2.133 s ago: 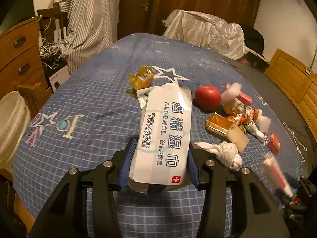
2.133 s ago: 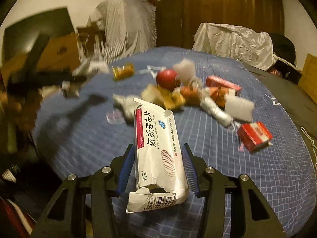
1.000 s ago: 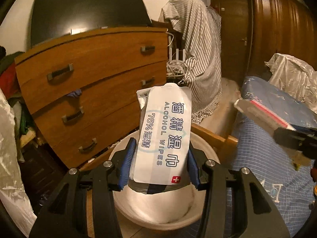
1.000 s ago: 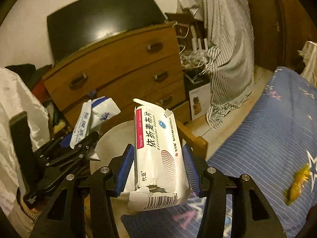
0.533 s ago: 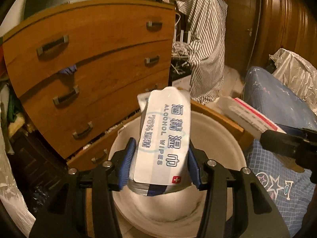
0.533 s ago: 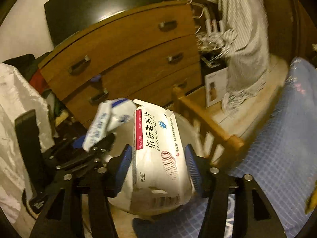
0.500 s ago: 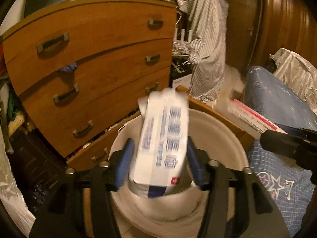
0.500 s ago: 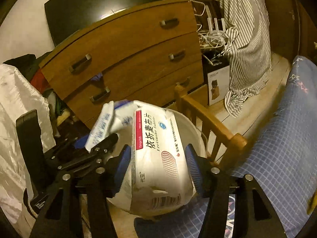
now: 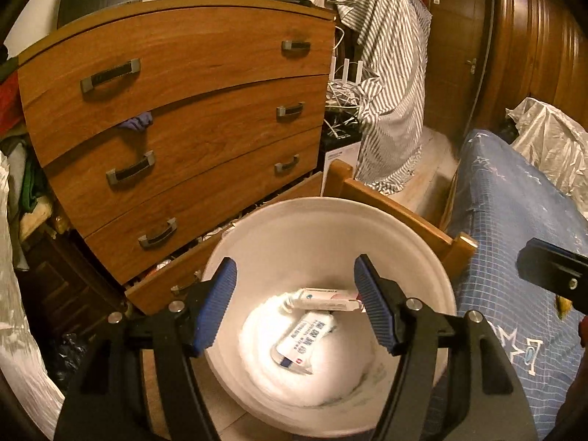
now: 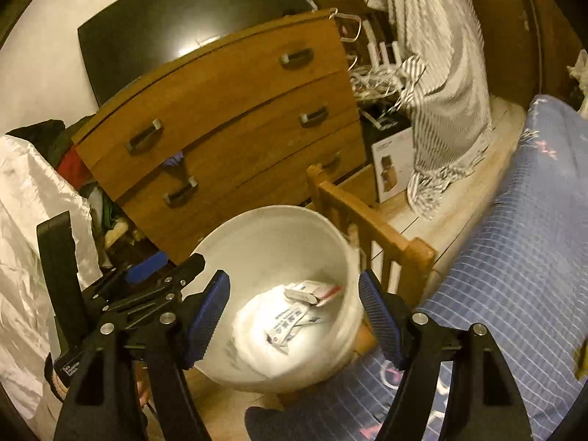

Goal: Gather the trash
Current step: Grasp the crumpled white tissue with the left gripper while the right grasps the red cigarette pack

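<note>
White plastic: the bucket (image 9: 257,242) sits on the floor between dresser (image 9: 183,84) and bed (image 9: 514,220), so I just swing over from the bed and drop.
Left gripper (image 9: 296,307): jaws spread wide, empty, right over the bucket mouth.
Right gripper (image 10: 294,316): same deal, wide and empty.
Trash: wipes pack (image 9: 305,338) and medicine box (image 9: 323,298) lying at the bottom.
Left view only: clean look straight down at both.
Right view only: blurry, but shows my left gripper beside the rim.

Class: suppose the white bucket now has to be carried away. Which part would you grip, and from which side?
Grip the white bucket by its thin rim, from above, one finger inside the wall and one outside. Its mouth is open upward, and the body looks too wide for the open left hand-held gripper.
</note>
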Demonstrator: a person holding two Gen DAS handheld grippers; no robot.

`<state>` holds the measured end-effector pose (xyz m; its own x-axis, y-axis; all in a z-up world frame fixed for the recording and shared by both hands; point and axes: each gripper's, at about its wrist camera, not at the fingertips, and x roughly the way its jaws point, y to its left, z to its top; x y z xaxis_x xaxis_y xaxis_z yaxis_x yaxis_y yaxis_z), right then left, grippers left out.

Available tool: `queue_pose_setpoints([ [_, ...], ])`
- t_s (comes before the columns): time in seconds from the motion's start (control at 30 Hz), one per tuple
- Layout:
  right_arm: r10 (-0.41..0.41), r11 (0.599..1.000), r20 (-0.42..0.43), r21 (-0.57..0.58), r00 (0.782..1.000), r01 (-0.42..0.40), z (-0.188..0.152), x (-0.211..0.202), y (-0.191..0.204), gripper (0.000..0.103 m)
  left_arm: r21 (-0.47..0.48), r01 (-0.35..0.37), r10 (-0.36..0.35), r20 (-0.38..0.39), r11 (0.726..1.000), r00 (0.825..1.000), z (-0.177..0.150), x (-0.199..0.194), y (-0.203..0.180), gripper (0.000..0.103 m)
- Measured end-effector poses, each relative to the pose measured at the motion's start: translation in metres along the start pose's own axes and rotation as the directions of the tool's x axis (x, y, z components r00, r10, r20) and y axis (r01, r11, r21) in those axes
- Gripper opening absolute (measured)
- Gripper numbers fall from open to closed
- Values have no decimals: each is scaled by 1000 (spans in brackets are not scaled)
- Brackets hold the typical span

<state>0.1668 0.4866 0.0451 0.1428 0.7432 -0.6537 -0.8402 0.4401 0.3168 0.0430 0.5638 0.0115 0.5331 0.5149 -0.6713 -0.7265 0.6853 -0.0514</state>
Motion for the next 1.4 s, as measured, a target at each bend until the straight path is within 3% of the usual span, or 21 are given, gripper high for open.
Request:
queue_pose_setpoints([
  [0.13, -63, 998, 111, -4, 992, 64, -25, -47, -12, 74, 17, 28, -28, 19, 999, 999, -13, -16, -24, 70],
  [0.27, -170, 985, 238, 16, 956, 172, -65, -107, -36, 74, 77, 88, -89, 21, 993, 996, -33, -31, -70, 71],
  [0.4, -255, 967, 288, 66, 923, 246, -106, -161, -70, 74, 148, 174, -178, 12, 974, 984, -59, -46, -121, 75],
  [0.67, -428, 903, 300, 186, 853, 388, -197, -265, -143, 77, 286, 310, -301, -74, 907, 951, -111, -64, -210, 78],
  [0.87, -541, 834, 279, 303, 794, 461, -266, -335, -191, 77, 336, 377, -356, -126, 863, 926, -140, -77, -253, 80],
  [1.0, -588, 794, 260, 367, 766, 485, -303, -368, -214, 77, 358, 412, -381, -157, 838, 911, -159, -87, -283, 81],
  [1.1, -629, 752, 242, 431, 739, 499, -334, -395, -237, 78, 375, 434, -396, -179, 819, 901, -174, -96, -305, 83],
  [1.2, -681, 696, 231, 501, 695, 515, -359, -419, -255, 83, 395, 449, -405, -194, 801, 894, -186, -104, -324, 84],
  [1.27, -723, 642, 213, 558, 657, 526, -381, -439, -271, 85, 413, 458, -409, -205, 787, 889, -194, -109, -338, 85],
  [1.4, -813, 474, 103, 689, 573, 548, -426, -477, -316, 93, 431, 470, -415, -223, 770, 882, -206, -113, -358, 85],
])
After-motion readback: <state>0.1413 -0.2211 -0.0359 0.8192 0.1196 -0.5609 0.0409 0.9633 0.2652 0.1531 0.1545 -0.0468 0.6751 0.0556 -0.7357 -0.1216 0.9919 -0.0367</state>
